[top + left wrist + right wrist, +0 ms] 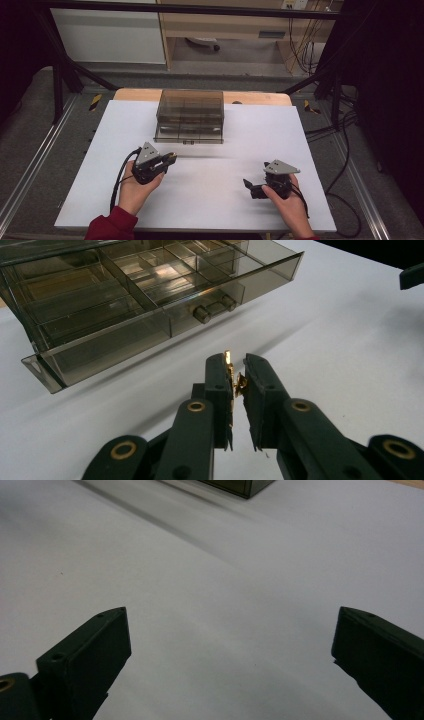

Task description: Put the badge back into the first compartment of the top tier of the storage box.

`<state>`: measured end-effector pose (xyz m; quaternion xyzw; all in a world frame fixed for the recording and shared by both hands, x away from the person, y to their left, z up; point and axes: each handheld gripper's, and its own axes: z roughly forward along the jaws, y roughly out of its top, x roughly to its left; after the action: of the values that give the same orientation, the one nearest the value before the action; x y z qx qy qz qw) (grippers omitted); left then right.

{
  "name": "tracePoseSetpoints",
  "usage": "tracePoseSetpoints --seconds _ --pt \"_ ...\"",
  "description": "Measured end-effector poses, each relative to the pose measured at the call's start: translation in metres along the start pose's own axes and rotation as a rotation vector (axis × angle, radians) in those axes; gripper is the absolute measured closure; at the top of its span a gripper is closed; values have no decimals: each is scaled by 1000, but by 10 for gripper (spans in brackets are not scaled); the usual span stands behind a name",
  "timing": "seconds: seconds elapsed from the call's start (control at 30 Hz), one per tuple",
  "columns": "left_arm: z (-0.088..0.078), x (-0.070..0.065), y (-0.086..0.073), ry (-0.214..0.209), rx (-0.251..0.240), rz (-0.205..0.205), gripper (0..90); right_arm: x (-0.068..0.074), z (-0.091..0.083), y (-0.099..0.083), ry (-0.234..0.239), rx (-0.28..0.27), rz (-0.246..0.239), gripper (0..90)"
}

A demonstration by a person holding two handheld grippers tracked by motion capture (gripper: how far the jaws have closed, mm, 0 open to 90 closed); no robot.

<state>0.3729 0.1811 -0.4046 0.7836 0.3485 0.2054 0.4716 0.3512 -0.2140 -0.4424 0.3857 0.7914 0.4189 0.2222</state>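
Small gold metal piece (pixel 235 382), thin and shiny, sits pinched between the tips of the left gripper (pixel 234 385), jaws clamped on it with only a sliver of gap. In the high view the left gripper (pixel 169 159) is held above the white tabletop (pixel 210 195) near its left-centre, pointing toward the far edge. Just ahead: smoky transparent plastic drawer box (pixel 190 116) at the far-centre edge, bottom drawer (pixel 150 300) pulled open, dividers and empty-looking compartments showing, two round knobs (pixel 202 314) on its front. Right gripper (pixel 256 190) rests low near the right-front area, jaws wide apart, holding nothing.

Risks: grip is on a thin edge, so the piece could twist or slip out on the way over. It looks likely bound for the drawer; clipping the drawer's front wall could knock it loose, or it lands in the wrong compartment since the dividers are close together.
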Motion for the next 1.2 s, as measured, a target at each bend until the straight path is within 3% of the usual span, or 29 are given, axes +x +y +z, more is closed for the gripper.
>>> tracePoseSetpoints --seconds 0.9,1.2 --pt "4 4 -2 30 -13 -8 805 7 0 2 18 21 -30 29" --pt "3 13 1 49 -29 -29 805 5 -2 1 10 23 -19 28"
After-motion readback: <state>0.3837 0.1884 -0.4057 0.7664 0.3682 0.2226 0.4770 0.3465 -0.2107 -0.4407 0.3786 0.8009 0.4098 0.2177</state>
